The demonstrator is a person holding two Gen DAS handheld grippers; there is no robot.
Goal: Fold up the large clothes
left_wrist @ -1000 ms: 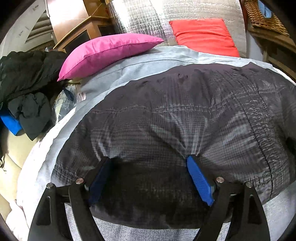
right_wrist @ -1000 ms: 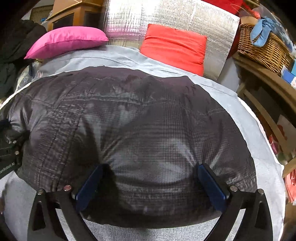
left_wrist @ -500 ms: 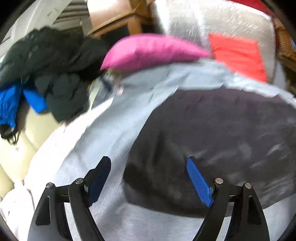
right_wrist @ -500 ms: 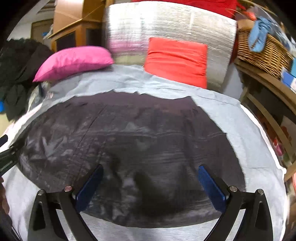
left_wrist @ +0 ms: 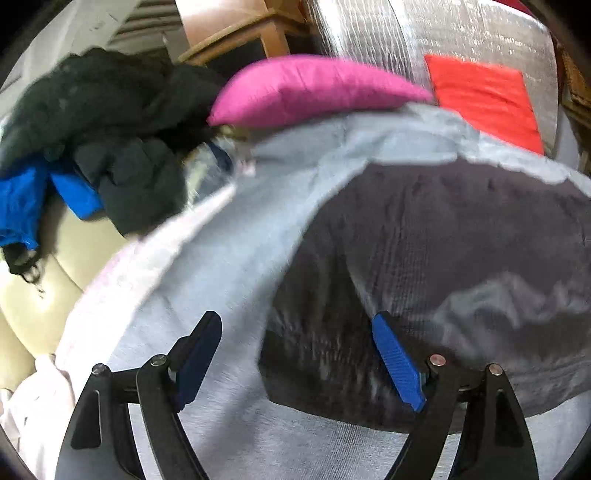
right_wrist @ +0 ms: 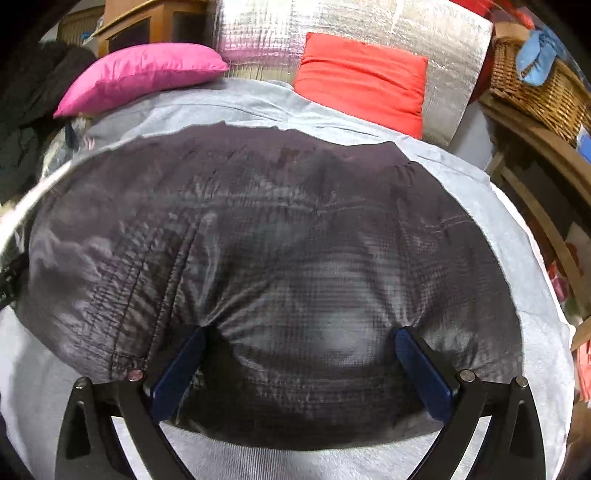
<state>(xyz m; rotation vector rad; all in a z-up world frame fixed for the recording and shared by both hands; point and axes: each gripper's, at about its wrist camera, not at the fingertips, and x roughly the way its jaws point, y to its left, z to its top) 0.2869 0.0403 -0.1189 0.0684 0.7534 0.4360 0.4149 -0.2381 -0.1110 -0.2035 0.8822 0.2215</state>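
Observation:
A dark grey checked garment [right_wrist: 280, 251] lies folded into a puffy rectangle on a light grey sheet [right_wrist: 517, 236]. My right gripper [right_wrist: 301, 365] is open, its blue pads pressed into the garment's near edge, with the cloth bulging between them. My left gripper [left_wrist: 295, 354] is open over the garment's left near corner [left_wrist: 406, 258]. Its right pad is over the cloth and its left pad is over the grey sheet [left_wrist: 229, 258].
A pink pillow [left_wrist: 306, 88] and a red pillow [left_wrist: 484, 96] lie at the far end against a silver quilted pad [right_wrist: 332, 22]. Black and blue clothes [left_wrist: 92, 147] are piled at the left. A wicker basket [right_wrist: 535, 81] stands on wooden shelving at the right.
My left gripper has swung left, from the garment's near edge to its left corner. My right gripper lifted off slightly, then pressed back into the near edge.

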